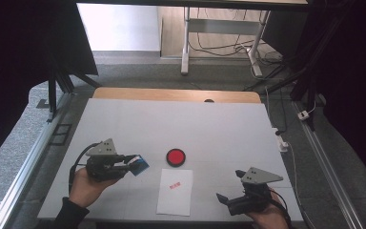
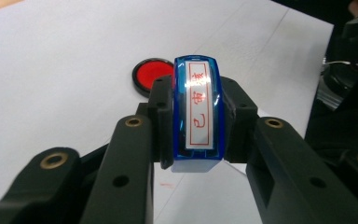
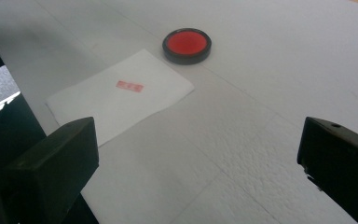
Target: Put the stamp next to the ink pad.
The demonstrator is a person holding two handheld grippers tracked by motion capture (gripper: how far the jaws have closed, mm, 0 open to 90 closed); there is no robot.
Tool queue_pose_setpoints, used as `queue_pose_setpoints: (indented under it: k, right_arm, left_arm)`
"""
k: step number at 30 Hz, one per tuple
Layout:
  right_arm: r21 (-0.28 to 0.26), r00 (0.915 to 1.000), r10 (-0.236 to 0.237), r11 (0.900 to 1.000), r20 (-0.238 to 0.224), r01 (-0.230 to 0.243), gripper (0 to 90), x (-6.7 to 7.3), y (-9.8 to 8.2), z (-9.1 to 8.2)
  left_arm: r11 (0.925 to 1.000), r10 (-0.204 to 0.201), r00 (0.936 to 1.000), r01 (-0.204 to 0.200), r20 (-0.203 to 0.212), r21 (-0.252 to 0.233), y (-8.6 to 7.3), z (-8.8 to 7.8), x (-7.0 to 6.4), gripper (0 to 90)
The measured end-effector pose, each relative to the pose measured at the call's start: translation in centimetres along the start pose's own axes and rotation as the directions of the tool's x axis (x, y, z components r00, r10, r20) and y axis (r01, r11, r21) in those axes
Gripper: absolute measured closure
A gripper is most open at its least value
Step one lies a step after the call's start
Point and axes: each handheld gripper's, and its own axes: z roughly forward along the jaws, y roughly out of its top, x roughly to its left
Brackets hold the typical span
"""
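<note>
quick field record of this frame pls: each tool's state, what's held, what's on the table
left tool: shut on the blue stamp, raised off the table
right tool: open, nothing between the jaws, right of the paper
paper sheet: flat on the white table, bears one red imprint
red ink pad: lid off, just beyond the paper's far edge
stamp label: red characters in a red frame

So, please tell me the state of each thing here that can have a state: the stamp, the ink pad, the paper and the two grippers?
Stamp: clamped in the left gripper, off the table.
Ink pad: uncovered, red ink exposed.
Paper: lying flat, one red stamp mark on it.
Left gripper: shut on the stamp.
Right gripper: open, nothing between the jaws.
</note>
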Motion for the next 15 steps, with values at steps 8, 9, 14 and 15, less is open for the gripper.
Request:
queue_pose_setpoints:
  k: [8,9,14,15]
  right_arm:
    - [0.038,0.9991,0.012,0.999,0.040,-0.013,0.0,-0.5,-0.7,-0.5]
    - [0.038,0.9990,0.015,0.999,0.042,-0.017,0.0,-0.6,-0.8,-0.6]
    - [0.058,0.9978,0.018,0.998,0.064,-0.022,0.0,-0.8,-1.1,-0.9]
    - [0.055,0.9975,0.023,0.998,0.067,-0.026,0.0,-0.8,-1.2,-1.0]
  left_arm:
    - [0.9997,-0.009,0.9986,0.010,-0.053,0.021,-0.5,-0.5,0.5,69.4]
    - [0.9997,-0.011,0.9982,0.012,-0.059,0.022,-0.5,-0.5,0.5,69.3]
    - [0.9992,-0.026,0.9949,0.028,-0.098,0.028,-0.9,-0.9,0.9,69.3]
    - [0.9991,-0.027,0.9940,0.030,-0.106,0.030,-0.9,-1.0,1.0,69.3]
